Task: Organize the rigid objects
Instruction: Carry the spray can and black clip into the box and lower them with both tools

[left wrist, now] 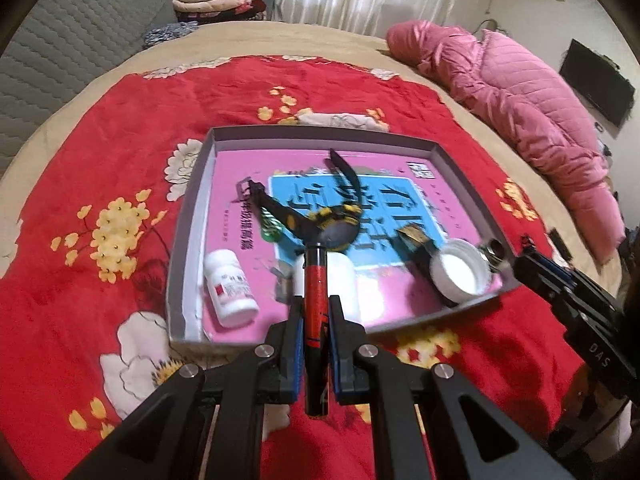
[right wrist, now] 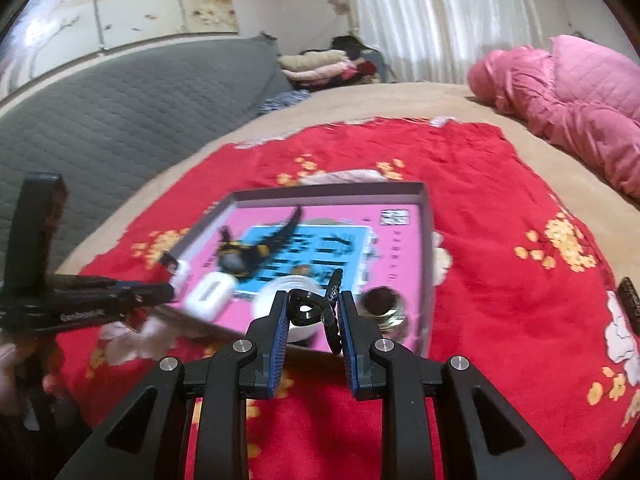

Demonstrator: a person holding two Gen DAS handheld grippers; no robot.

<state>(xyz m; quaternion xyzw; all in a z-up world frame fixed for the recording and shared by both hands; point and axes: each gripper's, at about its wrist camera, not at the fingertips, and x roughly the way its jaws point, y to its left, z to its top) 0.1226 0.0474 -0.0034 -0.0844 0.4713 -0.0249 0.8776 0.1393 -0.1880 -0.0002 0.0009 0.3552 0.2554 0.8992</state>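
Left wrist: left hand-held gripper clamps red-black pen | right hand-held gripper pinches black clip, "DAS"

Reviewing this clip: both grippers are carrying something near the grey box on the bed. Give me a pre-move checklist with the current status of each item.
1. Left gripper clamped on the red-and-black pen: ok.
2. Right gripper clamped on the black hair clip: ok.
3. Pen tip over the grey box: ok.
4. Free floor space inside the box for both items: ok, the far pink area is bare.
5. Watch and white bottle clear of the pen's drop spot: cannot tell.
6. Both grippers apart from each other: ok.
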